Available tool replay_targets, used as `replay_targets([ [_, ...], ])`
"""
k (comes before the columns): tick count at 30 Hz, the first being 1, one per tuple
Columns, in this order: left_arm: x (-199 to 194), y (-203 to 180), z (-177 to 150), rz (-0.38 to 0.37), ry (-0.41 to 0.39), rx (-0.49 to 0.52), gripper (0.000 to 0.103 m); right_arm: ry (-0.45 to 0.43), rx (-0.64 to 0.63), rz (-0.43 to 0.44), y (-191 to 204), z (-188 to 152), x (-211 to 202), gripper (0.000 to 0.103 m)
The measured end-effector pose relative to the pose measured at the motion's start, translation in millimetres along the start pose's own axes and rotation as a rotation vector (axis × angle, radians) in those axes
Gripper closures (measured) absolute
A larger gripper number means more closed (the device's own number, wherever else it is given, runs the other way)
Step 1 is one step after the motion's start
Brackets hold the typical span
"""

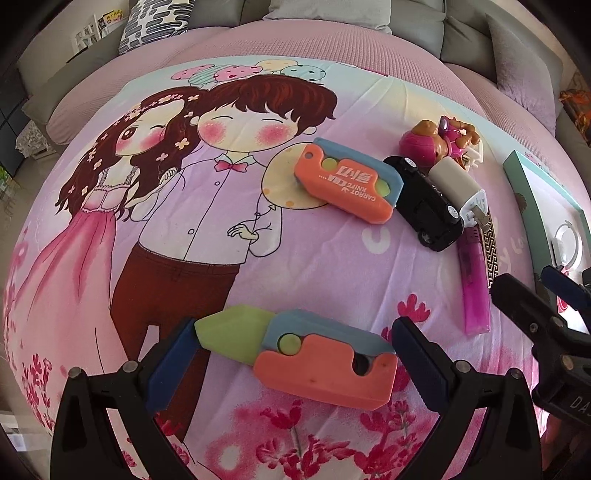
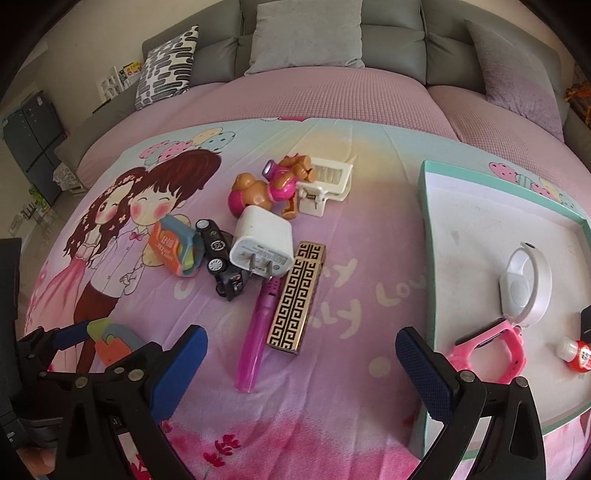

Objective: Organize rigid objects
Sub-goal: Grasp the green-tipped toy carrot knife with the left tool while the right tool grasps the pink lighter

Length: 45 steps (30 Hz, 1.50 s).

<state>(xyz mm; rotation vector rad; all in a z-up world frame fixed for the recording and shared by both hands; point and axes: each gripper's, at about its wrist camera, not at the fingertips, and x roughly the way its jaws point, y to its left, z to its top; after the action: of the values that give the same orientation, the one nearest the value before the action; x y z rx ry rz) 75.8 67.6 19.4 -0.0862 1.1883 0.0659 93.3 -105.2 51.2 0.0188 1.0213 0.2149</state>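
My left gripper [image 1: 295, 358] is open, its blue-padded fingers on either side of an orange toy carrot knife with a green blade [image 1: 295, 350] that lies on the printed sheet. A second orange carrot knife [image 1: 349, 186], a black toy car [image 1: 424, 203], a white charger [image 1: 458, 188], a purple lighter [image 1: 474, 284] and a toy dog [image 1: 439, 142] lie beyond. My right gripper [image 2: 301, 363] is open and empty, just short of the purple lighter [image 2: 255, 336] and a gold patterned box [image 2: 297, 295]. A teal-edged tray [image 2: 428, 236] is at the right.
The tray holds a pink watch [image 2: 491, 350], a white ring-shaped device [image 2: 524, 284] and a small red-capped bottle [image 2: 576, 354]. A white clip [image 2: 325, 184] lies by the toy dog [image 2: 269, 184]. Grey sofa cushions [image 2: 306, 33] stand behind the pink cover.
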Motion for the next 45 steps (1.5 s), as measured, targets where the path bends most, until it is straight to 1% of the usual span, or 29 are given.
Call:
replay_targets([
  [2,-0.2,0.8,-1.2,0.000,0.002,0.006,0.000,0.015,0.008,0.029,2.2,-1.8,4.0,0.008],
  [5,-1.1,0.3,-1.5,0.008,0.004,0.021,0.000,0.036,0.023,0.059,2.5,-3.9,8.8,0.013],
  [7,-3.7,-1.3,-1.8,0.019,-0.001,0.026,0.000,0.033,0.021,0.051,2.9,-3.9,9.0,0.017],
  [11,-7.1,-3.5,-0.7,0.033,-0.002,0.039,0.000,0.028,0.023,0.041,0.5,-2.9,7.2,0.021],
  [14,-14.1,-2.5,-0.4,0.044,-0.017,0.032,0.000,0.022,0.022,0.034,-0.9,-2.2,5.0,0.021],
  [17,-25.1,3.6,0.1,0.013,-0.055,0.012,0.000,0.014,0.036,0.033,-5.3,-1.6,1.9,0.021],
  [19,-29.7,7.1,-0.5,0.009,-0.066,-0.013,0.000,0.005,0.045,0.029,-7.7,-1.0,-1.4,0.021],
  [23,-24.8,16.5,-9.5,0.030,-0.042,-0.060,0.001,-0.005,0.051,0.024,-10.1,-0.6,-5.2,0.021],
  [26,-23.8,24.4,-16.0,0.015,-0.027,-0.101,0.001,-0.005,0.048,0.025,-9.5,-1.1,-6.1,0.021],
  [28,-21.1,23.5,-17.9,-0.004,-0.013,-0.109,0.001,-0.002,0.043,0.025,-8.4,-2.1,-5.7,0.021],
  [30,-18.0,16.9,-18.7,-0.020,-0.003,-0.083,0.001,0.006,0.039,0.023,-7.6,-2.8,-3.7,0.021],
  [34,-12.1,-2.4,-19.3,-0.102,0.014,-0.030,0.001,0.018,0.042,0.021,-10.1,-3.8,-0.3,0.021],
  [36,-7.7,-12.9,-19.1,-0.127,0.022,0.002,0.001,0.020,0.048,0.020,-12.1,-3.6,0.5,0.021],
  [40,-2.2,-26.8,-16.8,-0.113,0.017,0.037,0.001,0.021,0.060,0.016,-16.4,-3.6,1.1,0.021],
  [45,6.2,-32.6,-2.7,-0.094,-0.028,0.045,0.001,0.019,0.078,0.021,-21.5,-3.3,0.7,0.022],
])
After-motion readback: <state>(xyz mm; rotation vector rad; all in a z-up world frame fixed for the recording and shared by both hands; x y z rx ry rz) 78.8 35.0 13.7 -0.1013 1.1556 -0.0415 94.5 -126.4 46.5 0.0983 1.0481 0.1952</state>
